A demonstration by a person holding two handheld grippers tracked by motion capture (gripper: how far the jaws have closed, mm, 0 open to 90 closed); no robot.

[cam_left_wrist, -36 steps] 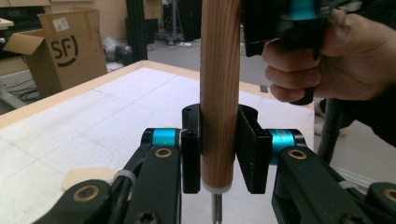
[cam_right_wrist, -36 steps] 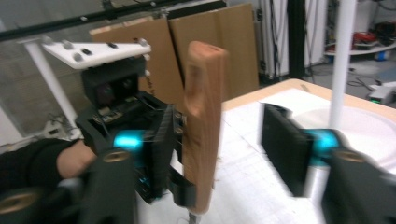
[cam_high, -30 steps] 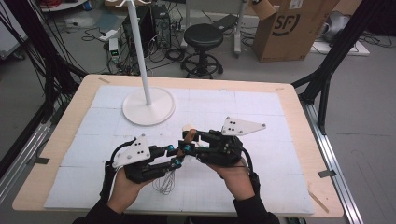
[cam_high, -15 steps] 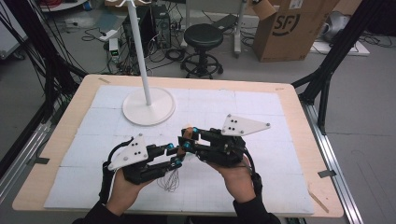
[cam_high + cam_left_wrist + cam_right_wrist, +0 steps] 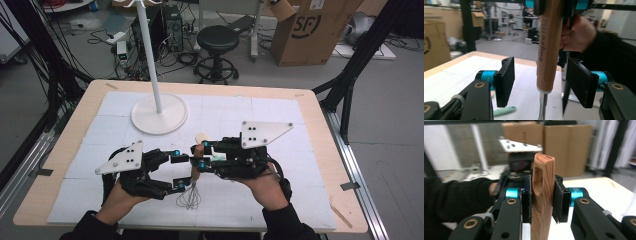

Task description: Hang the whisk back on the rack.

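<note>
Two hand-held grippers meet over the near middle of the table (image 5: 310,100), which is covered by a white gridded mat (image 5: 280,115). The right gripper (image 5: 542,198) has its black pads pressed flat against both sides of the wooden handle of a whisk (image 5: 541,202); in its own view the handle stands upright between the pads, its slotted top end rising above them. From the high view the whisk (image 5: 192,192) hangs upright between the two tools, handle up, its wire loops spreading just above or on the mat; I cannot tell if they touch it. The left gripper (image 5: 540,83) has just been opening its jaws: in its own view the pads stand apart on either side of the handle (image 5: 547,50), a clear gap on each side, so they flank the wood without pressing it. Above them the right gripper's teal-collared jaws clamp the same handle higher up. A pale green object (image 5: 504,110) lies on the mat behind the left jaw. A white round-based stand (image 5: 159,114) sits farther back on the mat, well apart from both hands.
</note>
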